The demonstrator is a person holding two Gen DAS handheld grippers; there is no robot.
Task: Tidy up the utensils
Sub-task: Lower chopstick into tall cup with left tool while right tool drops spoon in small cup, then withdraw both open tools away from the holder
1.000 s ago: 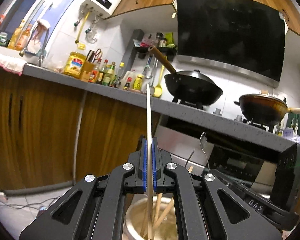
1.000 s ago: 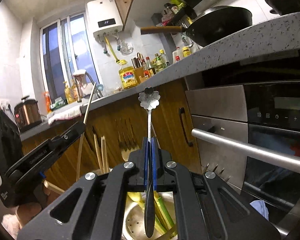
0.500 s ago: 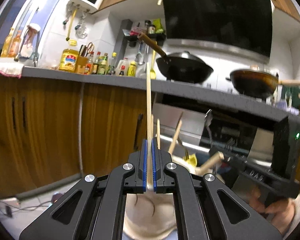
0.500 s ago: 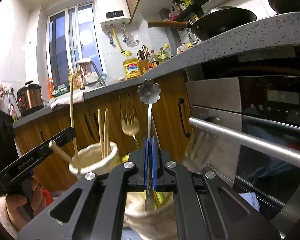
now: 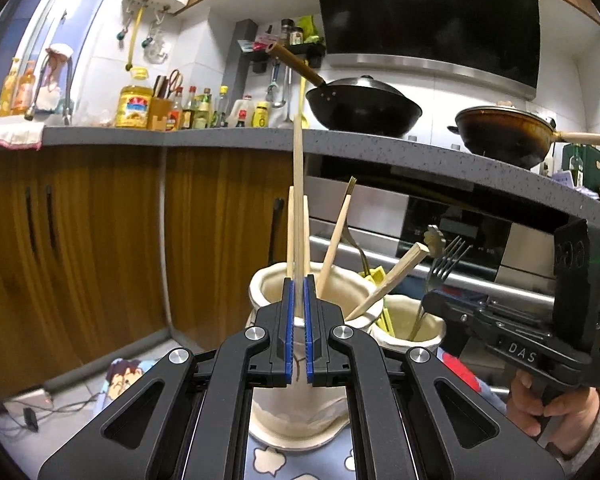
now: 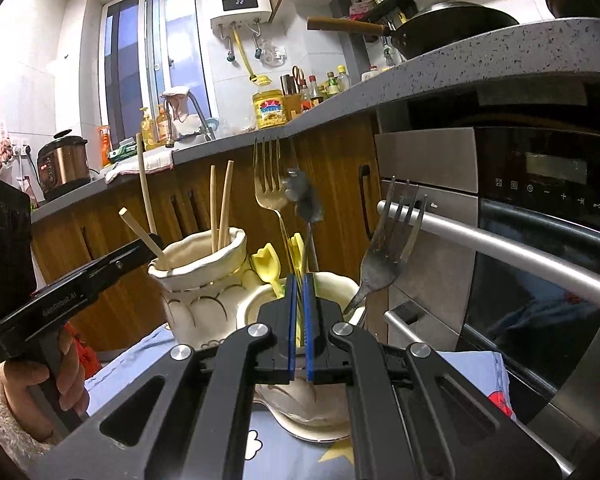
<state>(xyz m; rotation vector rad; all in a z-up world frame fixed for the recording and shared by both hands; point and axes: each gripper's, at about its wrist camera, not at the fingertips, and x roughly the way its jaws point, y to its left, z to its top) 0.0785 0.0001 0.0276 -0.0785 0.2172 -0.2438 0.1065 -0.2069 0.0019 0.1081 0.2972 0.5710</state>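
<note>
Left gripper (image 5: 297, 280) pinches a wooden chopstick (image 5: 298, 200) upright over the chopstick-holding ceramic cup (image 5: 268, 292), while right gripper (image 6: 299, 280), narrowly parted, appears to release a flower-handled spoon (image 6: 305, 204) into the cutlery cup (image 6: 340, 284), sorting by type.
</note>
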